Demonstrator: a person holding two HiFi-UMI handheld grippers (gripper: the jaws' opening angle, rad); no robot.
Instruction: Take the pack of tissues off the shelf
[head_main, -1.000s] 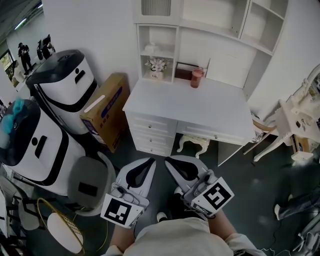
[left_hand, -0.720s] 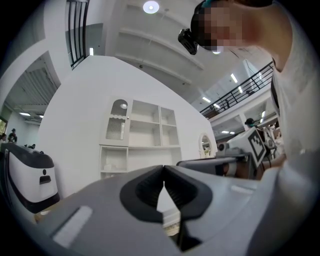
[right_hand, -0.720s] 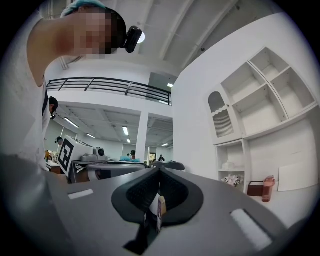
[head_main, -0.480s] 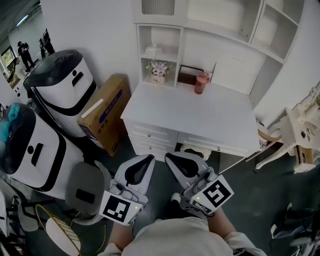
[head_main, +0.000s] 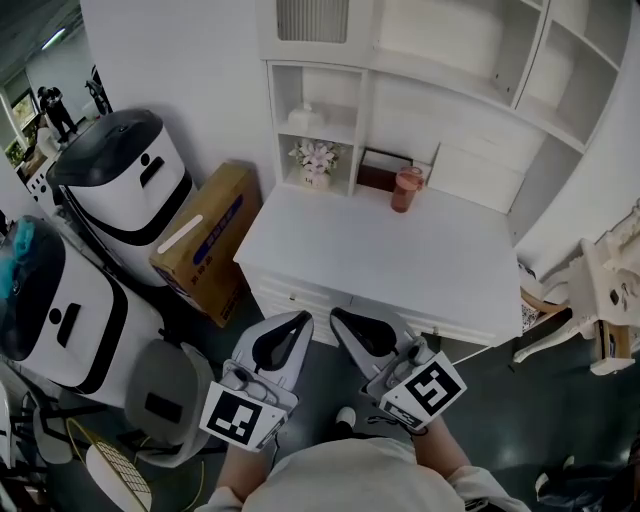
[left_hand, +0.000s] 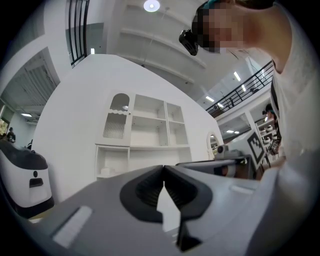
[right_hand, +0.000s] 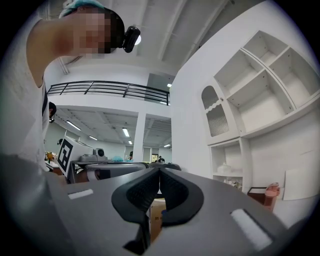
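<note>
Just short of the smooth white desk's (head_main: 400, 260) front edge: left gripper (head_main: 298, 320) and right gripper (head_main: 340, 319), side by side, pointing at it. Ribbed black fingers (left_hand: 147, 192) of each pressed together, nothing pinched. Above the desk's back left corner, on the white cubby shelf (head_main: 335, 133): lumpy, soft-looking white pack of tissues (head_main: 303, 117), over a small flower pot (head_main: 317, 162).

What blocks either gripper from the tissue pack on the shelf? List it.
Nothing visible. The tissue pack sits alone in its cubby; the flowers stand one shelf below, the pink cup off to the right.
</note>
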